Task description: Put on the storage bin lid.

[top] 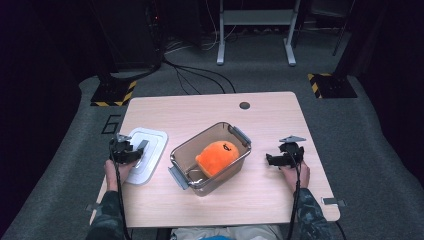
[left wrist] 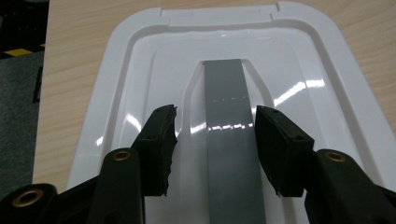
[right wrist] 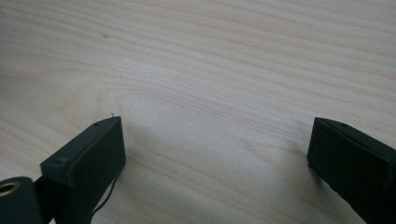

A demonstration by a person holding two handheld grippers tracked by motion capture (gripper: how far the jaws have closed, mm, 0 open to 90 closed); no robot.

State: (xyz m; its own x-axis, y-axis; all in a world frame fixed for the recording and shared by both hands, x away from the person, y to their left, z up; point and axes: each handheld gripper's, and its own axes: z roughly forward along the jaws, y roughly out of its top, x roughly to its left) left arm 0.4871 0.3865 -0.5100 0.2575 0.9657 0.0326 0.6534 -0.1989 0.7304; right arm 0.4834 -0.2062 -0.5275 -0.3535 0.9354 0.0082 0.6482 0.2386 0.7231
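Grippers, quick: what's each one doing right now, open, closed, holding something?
Left gripper: jaws either side of the white lid's grey handle, small gaps visible, not yet gripping.
Right gripper: open wide above the bare table, holding nothing.

One sign is showing clearly enough to read: a large figure "6" (top: 111, 124), outlined in black, is lying on the grey floor (top: 70, 130) at about nine o'clock from the table (top: 200, 107), just off its far left corner. Yellow-and-black hazard stripes (top: 131, 86) are marking the stand bases at ten and two o'clock; they are carrying no letters. Nothing else is bearing readable text.
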